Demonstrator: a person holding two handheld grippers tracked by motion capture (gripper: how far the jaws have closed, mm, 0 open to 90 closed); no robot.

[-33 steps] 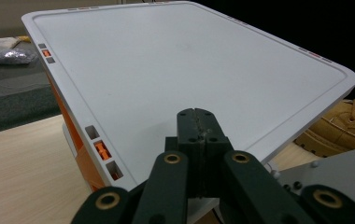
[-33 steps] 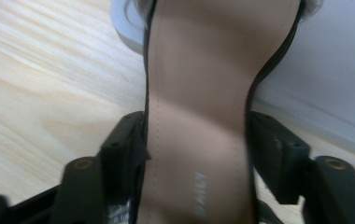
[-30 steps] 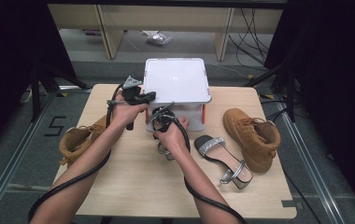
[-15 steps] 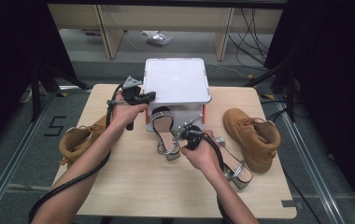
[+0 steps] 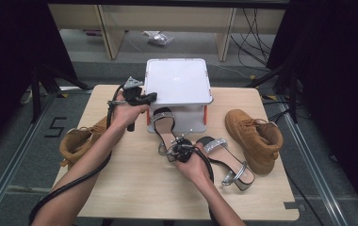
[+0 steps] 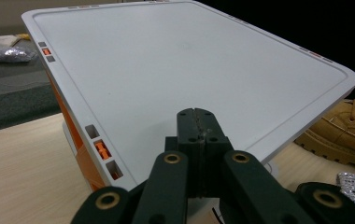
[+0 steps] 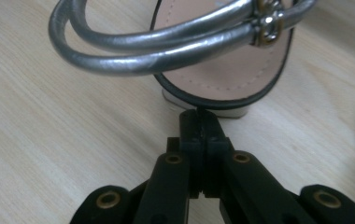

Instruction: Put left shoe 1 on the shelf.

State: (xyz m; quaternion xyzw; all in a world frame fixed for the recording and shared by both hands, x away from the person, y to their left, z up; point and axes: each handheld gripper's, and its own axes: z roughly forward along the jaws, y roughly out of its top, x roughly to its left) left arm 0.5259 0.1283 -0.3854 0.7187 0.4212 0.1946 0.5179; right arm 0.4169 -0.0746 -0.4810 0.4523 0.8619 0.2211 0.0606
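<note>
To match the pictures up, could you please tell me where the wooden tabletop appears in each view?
High view: wooden tabletop, centre, under the white box.
Left gripper view: lower left, beside that box.
Right gripper view: all around the sandal.
Shared landmark: the sandals' silver straps.

A light wooden table (image 5: 134,188) carried a white-lidded box (image 5: 179,82) beyond both claws, two silver-strapped black sandals (image 5: 164,128) (image 5: 229,162) flanking the right claw (image 5: 179,149), and a tan suede boot (image 5: 255,136) farther right.
</note>
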